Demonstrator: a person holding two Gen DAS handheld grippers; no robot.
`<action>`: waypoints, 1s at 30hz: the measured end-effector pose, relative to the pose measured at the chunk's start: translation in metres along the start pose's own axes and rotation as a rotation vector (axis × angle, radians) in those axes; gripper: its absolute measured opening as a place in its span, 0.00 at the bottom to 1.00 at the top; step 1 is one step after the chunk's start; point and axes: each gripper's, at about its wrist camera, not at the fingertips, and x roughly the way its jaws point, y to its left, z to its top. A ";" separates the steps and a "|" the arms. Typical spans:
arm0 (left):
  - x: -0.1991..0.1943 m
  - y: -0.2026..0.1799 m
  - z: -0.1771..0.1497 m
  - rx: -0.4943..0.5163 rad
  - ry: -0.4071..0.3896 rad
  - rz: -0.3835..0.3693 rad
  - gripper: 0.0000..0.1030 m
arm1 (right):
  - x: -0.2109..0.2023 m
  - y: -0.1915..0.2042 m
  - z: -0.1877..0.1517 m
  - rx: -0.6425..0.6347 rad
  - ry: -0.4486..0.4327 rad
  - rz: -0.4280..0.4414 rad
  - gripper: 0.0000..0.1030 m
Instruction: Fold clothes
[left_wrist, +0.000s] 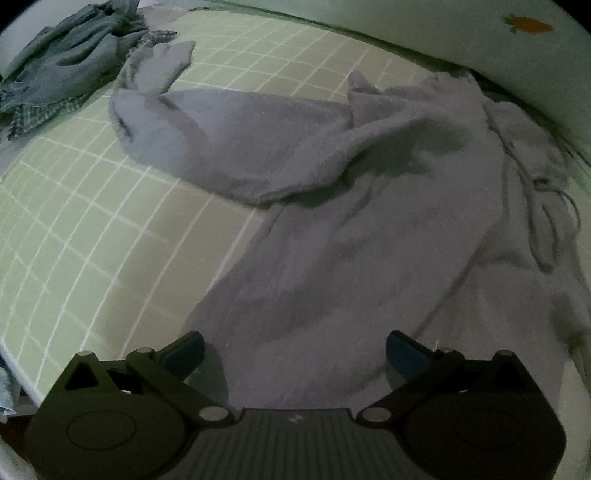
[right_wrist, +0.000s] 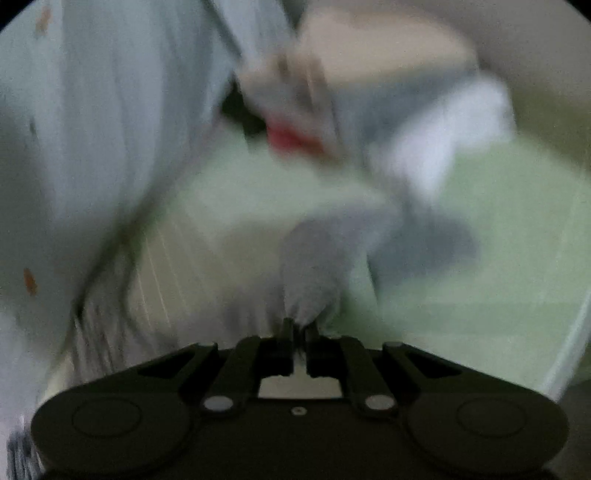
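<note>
While the left gripper (left_wrist: 294, 350) hangs with its jaws spread wide and nothing between them at the bottom of its frame, a grey hoodie (left_wrist: 369, 240) lies loosely across the green checked sheet (left_wrist: 92, 229) just ahead of it, body running up the centre and right, one sleeve (left_wrist: 221, 140) crossed over toward the upper left, drawstrings trailing at right. In the blurred right wrist view, the right gripper (right_wrist: 300, 326) is clamped on a bunch of grey cloth (right_wrist: 314, 266) at lower centre, which looks like part of the same hoodie, though the blur leaves that unsure. The garment is rumpled, with no neat fold showing, so the fold appears at most partway. Farther off, a heap of blue clothes (left_wrist: 62, 62) sits unfolded in the upper left corner, apparently work left to do.
</note>
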 end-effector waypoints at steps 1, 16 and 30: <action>-0.003 0.001 -0.004 0.002 0.000 -0.003 1.00 | 0.007 -0.003 -0.011 -0.002 0.056 -0.002 0.06; -0.036 0.007 -0.047 -0.006 -0.029 -0.011 1.00 | -0.034 -0.032 0.029 0.049 -0.202 -0.005 0.51; -0.039 -0.001 -0.056 -0.033 -0.010 0.017 1.00 | 0.008 -0.099 0.076 0.304 -0.235 -0.002 0.08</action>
